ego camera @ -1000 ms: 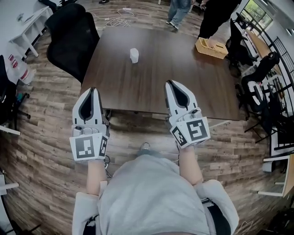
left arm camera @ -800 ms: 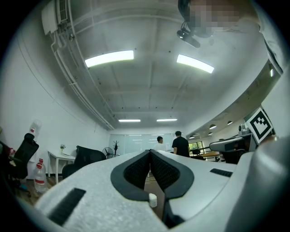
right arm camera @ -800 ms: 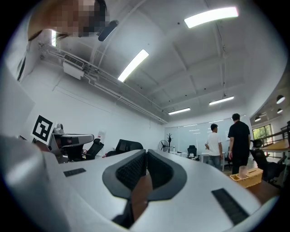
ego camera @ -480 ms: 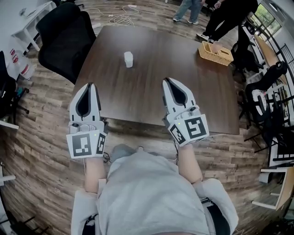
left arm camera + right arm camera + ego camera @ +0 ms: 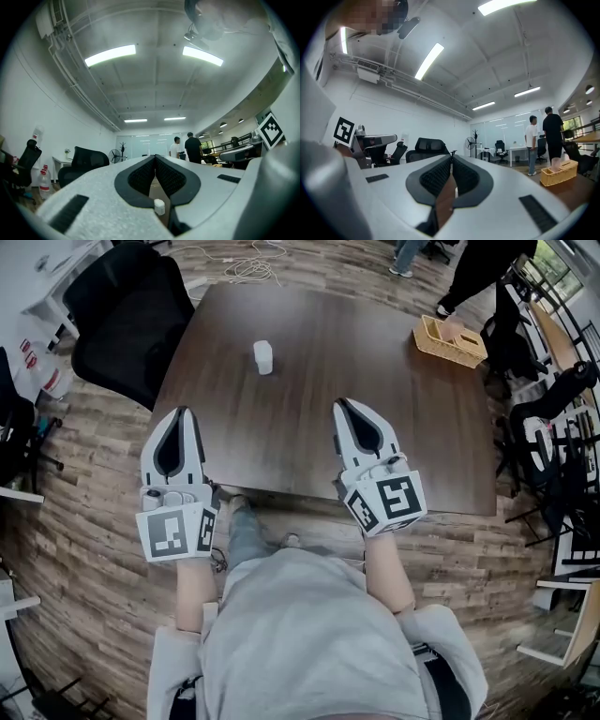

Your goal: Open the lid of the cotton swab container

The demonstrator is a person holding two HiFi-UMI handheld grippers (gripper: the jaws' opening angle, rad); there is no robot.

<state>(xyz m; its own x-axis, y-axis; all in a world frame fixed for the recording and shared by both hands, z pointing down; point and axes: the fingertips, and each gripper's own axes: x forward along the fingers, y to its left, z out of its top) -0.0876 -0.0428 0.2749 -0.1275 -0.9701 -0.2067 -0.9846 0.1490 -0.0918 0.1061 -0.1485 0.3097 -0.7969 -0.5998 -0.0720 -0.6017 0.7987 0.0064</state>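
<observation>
Approach step: my left claw and right claw are closed, empty; I must reach ahead to the small white swab container.

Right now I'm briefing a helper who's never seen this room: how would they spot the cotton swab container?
Find the big dark wooden table. On its far left part stands the cotton swab container, alone. It is small, white and upright, unlike the tan wicker basket at the far right corner.

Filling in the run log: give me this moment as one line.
left gripper: shut, empty | right gripper: shut, empty | cotton swab container: on table, untouched
</observation>
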